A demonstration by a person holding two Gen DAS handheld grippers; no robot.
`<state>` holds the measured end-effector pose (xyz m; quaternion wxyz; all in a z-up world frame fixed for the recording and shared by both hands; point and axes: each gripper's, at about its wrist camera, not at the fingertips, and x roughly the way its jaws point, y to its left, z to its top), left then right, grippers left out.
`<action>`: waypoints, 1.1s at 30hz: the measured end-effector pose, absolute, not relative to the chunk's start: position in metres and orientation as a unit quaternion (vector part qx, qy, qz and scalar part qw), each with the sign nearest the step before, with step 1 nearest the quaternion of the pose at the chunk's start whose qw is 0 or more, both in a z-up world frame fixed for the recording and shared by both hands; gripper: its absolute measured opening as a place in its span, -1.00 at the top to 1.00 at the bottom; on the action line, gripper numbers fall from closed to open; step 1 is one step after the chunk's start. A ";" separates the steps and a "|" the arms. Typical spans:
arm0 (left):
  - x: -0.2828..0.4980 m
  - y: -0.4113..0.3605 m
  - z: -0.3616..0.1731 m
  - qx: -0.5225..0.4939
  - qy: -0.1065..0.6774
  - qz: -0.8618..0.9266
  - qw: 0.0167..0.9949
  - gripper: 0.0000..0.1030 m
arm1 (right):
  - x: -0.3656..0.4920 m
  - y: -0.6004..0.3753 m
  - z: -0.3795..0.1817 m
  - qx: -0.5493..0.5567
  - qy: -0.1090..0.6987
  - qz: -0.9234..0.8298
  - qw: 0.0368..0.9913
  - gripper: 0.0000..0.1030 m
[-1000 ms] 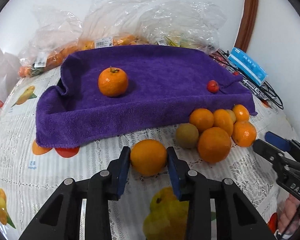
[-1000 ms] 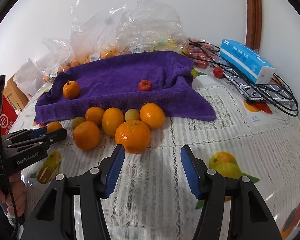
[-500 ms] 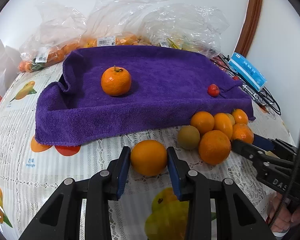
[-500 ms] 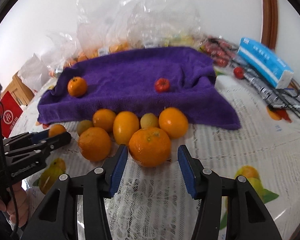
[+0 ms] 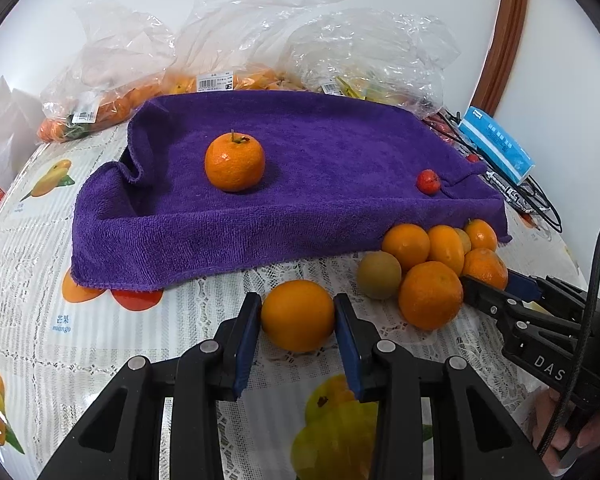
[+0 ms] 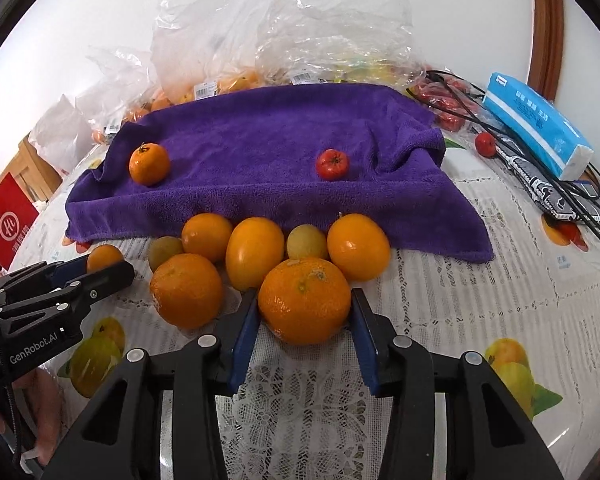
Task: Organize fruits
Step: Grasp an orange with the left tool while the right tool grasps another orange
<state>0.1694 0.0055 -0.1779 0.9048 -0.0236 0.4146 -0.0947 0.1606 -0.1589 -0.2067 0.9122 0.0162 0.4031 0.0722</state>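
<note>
right gripper [image 6: 304,316] has moved in on the front orange [image 6: 304,300] of the table pile, jaws just closing, pads at its sides | left gripper [image 5: 296,322] unchanged, clamped on small orange [image 5: 298,315] on table | next likely: both to purple towel [image 5: 320,208]

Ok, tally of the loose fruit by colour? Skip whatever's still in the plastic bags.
orange fruit: 7
yellow-green fruit: 2
small red fruit: 2
Total: 11
</note>
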 end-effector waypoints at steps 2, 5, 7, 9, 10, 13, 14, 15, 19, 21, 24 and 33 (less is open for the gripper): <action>0.169 0.006 -0.178 -0.019 0.415 -0.093 0.905 0.31 | 0.161 -0.160 -0.207 0.022 0.403 0.073 0.912 0.14; 0.169 0.006 -0.178 -0.019 0.414 -0.093 0.905 0.32 | 0.160 -0.164 -0.206 0.036 0.401 0.076 0.912 0.15; 0.169 0.006 -0.178 -0.022 0.414 -0.094 0.905 0.32 | 0.160 -0.166 -0.206 0.041 0.400 0.076 0.913 0.15; 0.169 0.007 -0.178 -0.025 0.412 -0.096 0.906 0.32 | 0.159 -0.168 -0.206 0.048 0.399 0.077 0.913 0.15; 0.169 0.007 -0.177 -0.027 0.411 -0.098 0.906 0.33 | 0.159 -0.169 -0.206 0.051 0.398 0.076 0.913 0.15; 0.165 0.010 -0.175 -0.033 0.403 -0.100 0.909 0.33 | 0.155 -0.172 -0.205 0.058 0.394 0.078 0.914 0.15; 0.164 0.011 -0.174 -0.036 0.401 -0.101 0.910 0.34 | 0.154 -0.173 -0.205 0.061 0.393 0.078 0.914 0.15; 0.164 0.011 -0.174 -0.039 0.400 -0.104 0.910 0.34 | 0.153 -0.174 -0.204 0.062 0.391 0.078 0.915 0.15; 0.159 0.010 -0.173 -0.034 0.395 -0.107 0.912 0.34 | 0.143 -0.175 -0.203 0.063 0.387 0.079 0.916 0.15; 0.156 0.012 -0.170 -0.040 0.391 -0.112 0.912 0.34 | 0.138 -0.176 -0.202 0.061 0.386 0.080 0.917 0.15; 0.152 0.017 -0.165 -0.054 0.384 -0.113 0.915 0.34 | 0.130 -0.177 -0.194 0.059 0.380 0.080 0.920 0.15; 0.146 0.029 -0.134 -0.055 0.362 -0.097 0.925 0.34 | 0.126 -0.177 -0.147 0.037 0.329 0.075 0.941 0.15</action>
